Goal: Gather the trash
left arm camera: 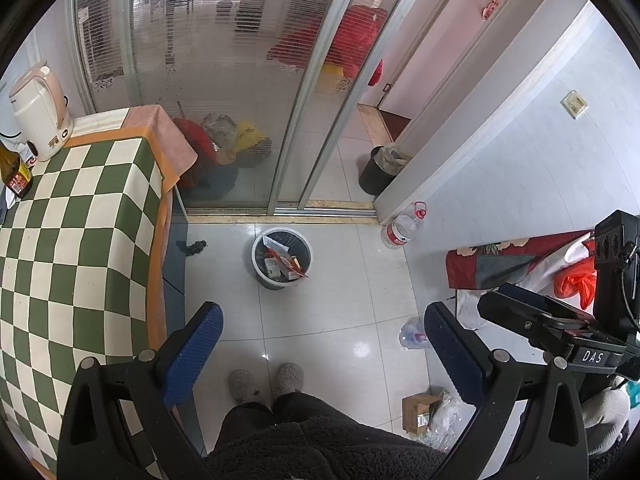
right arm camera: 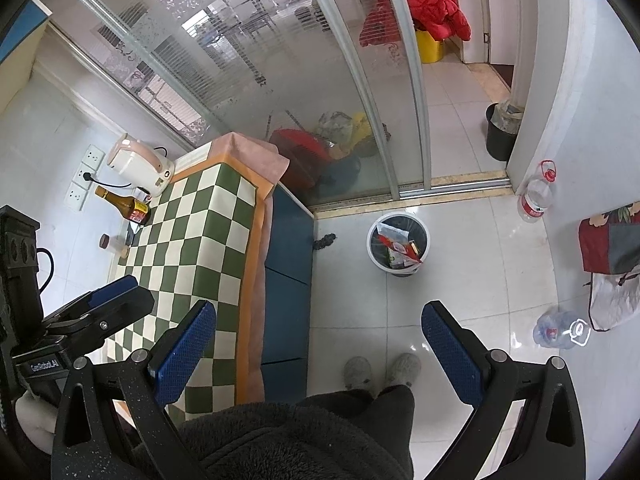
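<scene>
Both tools (left arm camera: 323, 350) (right arm camera: 319, 350) gape empty; bin (left arm camera: 260, 242) holds wrappers.

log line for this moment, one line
left gripper: open, empty | right gripper: open, empty | bin: on floor, holds wrappers | clear bottle: lying on floor | box: on floor

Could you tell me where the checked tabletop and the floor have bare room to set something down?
The checked tablecloth is bare except its far corner, crowded by the kettle and brown bottle. Floor tiles between the trash bin and slippers are open.
</scene>
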Action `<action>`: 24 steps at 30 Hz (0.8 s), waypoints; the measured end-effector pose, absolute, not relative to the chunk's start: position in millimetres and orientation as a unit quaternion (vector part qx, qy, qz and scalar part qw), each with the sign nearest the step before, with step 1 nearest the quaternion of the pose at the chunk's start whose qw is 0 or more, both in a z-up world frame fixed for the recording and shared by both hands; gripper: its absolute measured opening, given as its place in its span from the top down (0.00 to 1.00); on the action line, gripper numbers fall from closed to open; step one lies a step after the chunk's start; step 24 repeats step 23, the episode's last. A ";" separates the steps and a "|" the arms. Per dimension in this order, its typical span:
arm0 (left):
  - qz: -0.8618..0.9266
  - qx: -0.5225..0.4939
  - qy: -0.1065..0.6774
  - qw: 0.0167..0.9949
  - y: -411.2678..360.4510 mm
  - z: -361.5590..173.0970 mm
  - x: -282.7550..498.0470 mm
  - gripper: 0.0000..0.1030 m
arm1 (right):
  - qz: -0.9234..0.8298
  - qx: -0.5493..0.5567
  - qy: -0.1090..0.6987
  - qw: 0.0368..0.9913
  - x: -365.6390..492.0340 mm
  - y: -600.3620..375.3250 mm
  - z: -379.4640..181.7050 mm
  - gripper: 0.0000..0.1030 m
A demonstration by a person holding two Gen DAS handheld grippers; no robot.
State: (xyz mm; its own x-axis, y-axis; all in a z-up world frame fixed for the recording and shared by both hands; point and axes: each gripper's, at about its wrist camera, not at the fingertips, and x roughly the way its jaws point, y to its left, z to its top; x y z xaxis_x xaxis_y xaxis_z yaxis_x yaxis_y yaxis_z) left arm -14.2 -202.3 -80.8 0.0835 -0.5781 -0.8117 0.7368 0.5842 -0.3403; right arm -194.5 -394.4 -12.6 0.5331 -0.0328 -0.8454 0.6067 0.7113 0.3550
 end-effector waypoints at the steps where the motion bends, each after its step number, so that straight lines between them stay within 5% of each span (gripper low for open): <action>1: -0.449 0.078 0.506 0.732 -202.3 -80.6 -14.0 0.00 | -0.197 0.325 0.441 0.813 -194.2 -393.6 -12.6 0.00; 24: -0.453 0.077 0.500 0.734 -208.5 -75.0 -12.8 0.00 | -0.204 0.330 0.437 0.812 -201.3 -400.8 -10.3 0.00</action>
